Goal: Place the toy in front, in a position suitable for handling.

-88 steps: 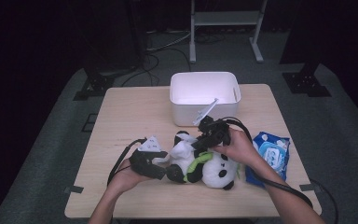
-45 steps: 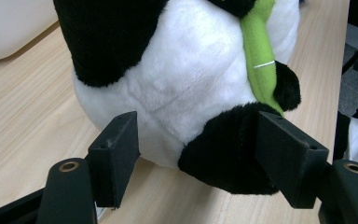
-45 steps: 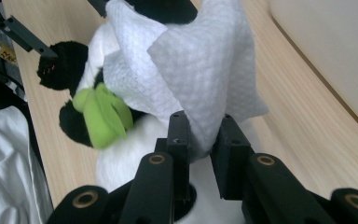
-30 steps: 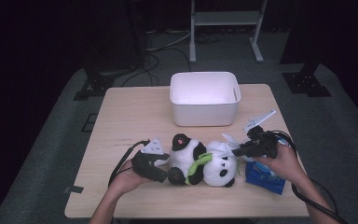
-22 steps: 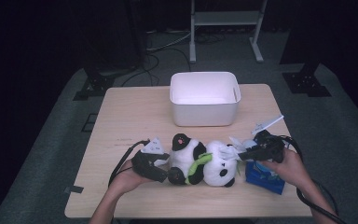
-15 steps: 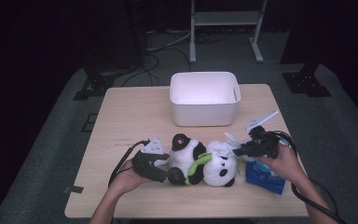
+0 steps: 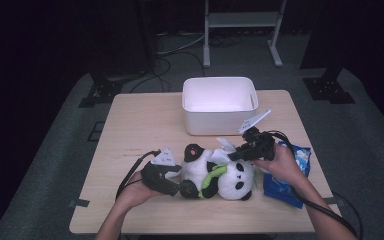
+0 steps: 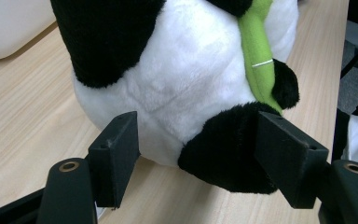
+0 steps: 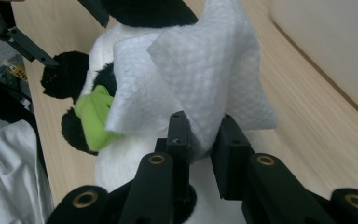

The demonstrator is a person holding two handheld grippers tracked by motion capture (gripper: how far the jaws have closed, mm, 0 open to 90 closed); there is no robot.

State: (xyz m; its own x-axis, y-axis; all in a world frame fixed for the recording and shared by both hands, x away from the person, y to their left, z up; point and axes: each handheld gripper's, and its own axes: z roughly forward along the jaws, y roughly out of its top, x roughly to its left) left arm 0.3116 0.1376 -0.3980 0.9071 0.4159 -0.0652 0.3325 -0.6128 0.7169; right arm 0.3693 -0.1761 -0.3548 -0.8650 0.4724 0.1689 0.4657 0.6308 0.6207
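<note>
A pale wooden table (image 7: 140,130) stands on grey carpet in a dark room, metal stand legs (image 7: 240,30) at the top of the frame. At lower centre lies the plush panda (image 7: 215,172). The left gripper (image 7: 172,182) clamps its lower body. The right gripper (image 7: 235,154) pinches a white wipe (image 9: 191,88) over it. A white bin (image 7: 219,105) sits behind, and a blue wipe pack (image 7: 287,185) lies at lower right.

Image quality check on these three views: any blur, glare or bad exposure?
High view: table evenly lit, surroundings near black, white bin slightly blown out, overall soft. Left gripper view: toy panda sharp, its black fur loses detail, no glare. Right gripper view: wipe in focus with texture visible, the near jaws and the bin at top right soft.
</note>
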